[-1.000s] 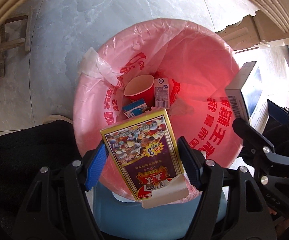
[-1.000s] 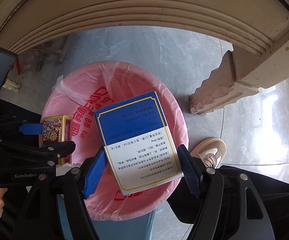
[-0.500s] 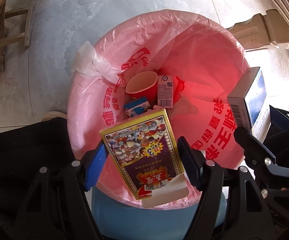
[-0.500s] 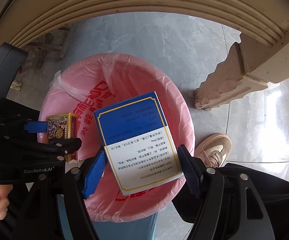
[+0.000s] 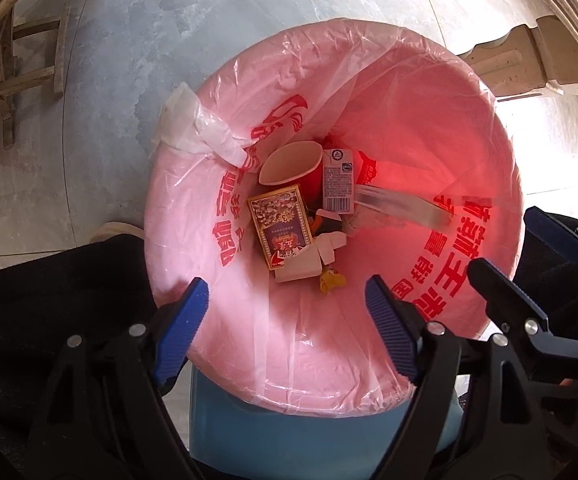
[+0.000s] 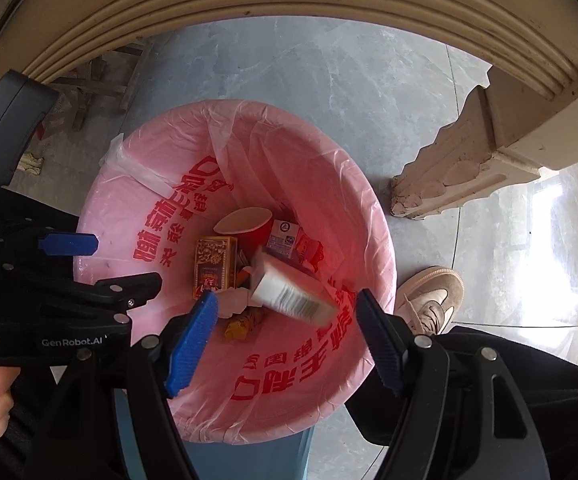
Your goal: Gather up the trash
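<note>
A blue bin with a pink bag liner [image 5: 193, 208] [image 6: 281, 392] stands on the floor below both grippers. My left gripper [image 5: 287, 330] is open and empty over its near rim. The gold-and-purple box [image 5: 281, 228] [image 6: 215, 264] lies at the bottom of the bag. My right gripper [image 6: 285, 338] is open and empty. The blue-and-white box [image 6: 289, 292] is blurred inside the bag, just beyond the right fingers. In the left wrist view it shows as a blurred streak [image 5: 399, 208]. A red paper cup [image 5: 293, 164] [image 6: 247, 222] and a small carton [image 5: 337, 186] [image 6: 285, 240] lie beside them.
The bin stands on a grey marble floor [image 5: 193, 40]. A carved beige table leg [image 6: 461, 172] and the table's rim [image 6: 289, 4] are close behind. The person's shoe [image 6: 429, 296] and dark trousers are next to the bin. A wooden stool frame [image 5: 13, 68] is at left.
Both grippers have opened. The gold-and-purple box has dropped from the left gripper to the bottom of the bag. The blue-and-white box has left the right gripper and is falling in.
</note>
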